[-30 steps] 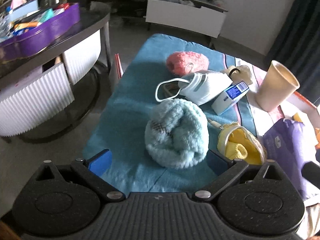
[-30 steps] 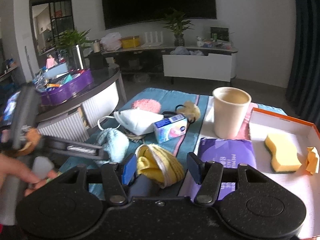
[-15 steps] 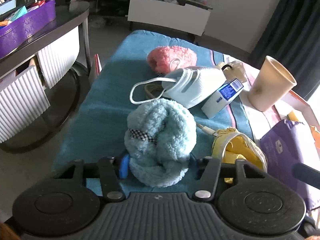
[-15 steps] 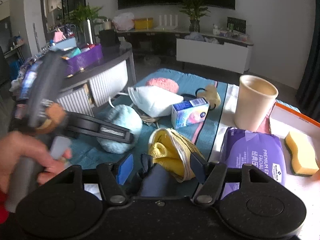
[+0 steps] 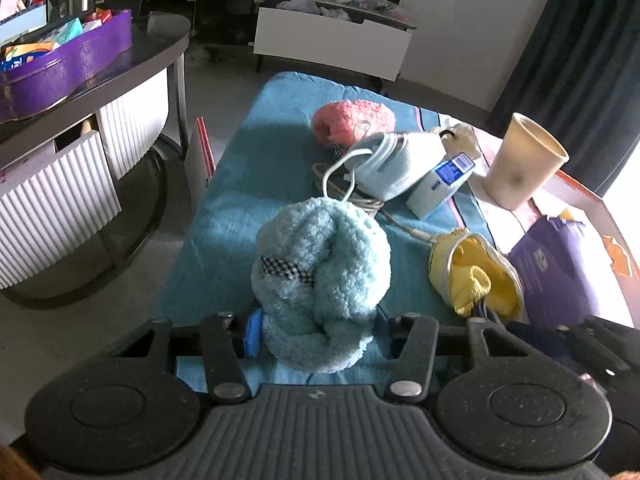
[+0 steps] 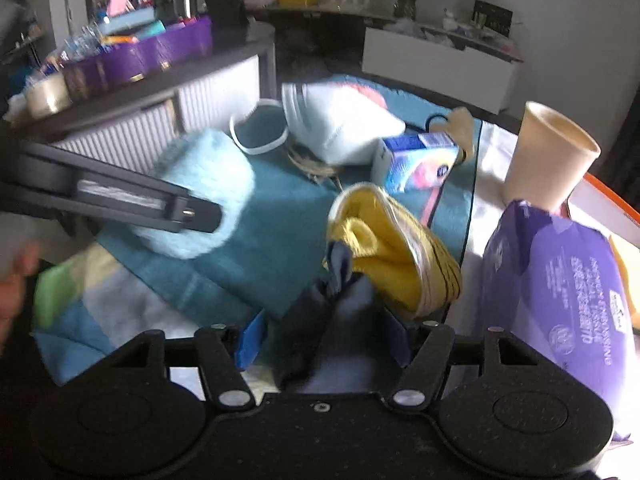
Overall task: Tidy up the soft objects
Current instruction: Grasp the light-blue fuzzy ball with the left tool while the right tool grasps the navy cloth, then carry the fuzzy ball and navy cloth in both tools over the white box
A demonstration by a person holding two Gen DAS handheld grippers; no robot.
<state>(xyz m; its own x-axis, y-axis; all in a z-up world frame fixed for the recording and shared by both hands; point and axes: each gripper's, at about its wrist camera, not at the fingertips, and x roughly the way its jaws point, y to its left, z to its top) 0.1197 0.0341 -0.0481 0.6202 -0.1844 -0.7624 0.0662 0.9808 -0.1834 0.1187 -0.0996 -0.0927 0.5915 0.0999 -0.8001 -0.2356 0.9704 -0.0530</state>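
Note:
My left gripper (image 5: 316,338) is shut on a fluffy light-blue slipper (image 5: 322,280) and holds it over the teal towel (image 5: 260,176). The slipper also shows in the right wrist view (image 6: 204,196), with the left gripper's arm across it. My right gripper (image 6: 324,342) is shut on a dark blue cloth (image 6: 332,320) that touches a yellow cloth in a striped pouch (image 6: 392,248). The pouch lies right of the slipper (image 5: 476,276). A pink fluffy slipper (image 5: 354,120) and a white face mask (image 5: 396,164) lie farther back.
A beige paper cup (image 5: 520,160), a small blue box (image 5: 444,184), a purple wipes pack (image 6: 560,292) and an orange-edged white tray (image 5: 588,200) are to the right. A dark side table with a purple bin (image 5: 68,64) stands left.
My left gripper closed on the light-blue slipper and lifted it. My right gripper moved forward and down toward the yellow pouch, still gripping the dark cloth.

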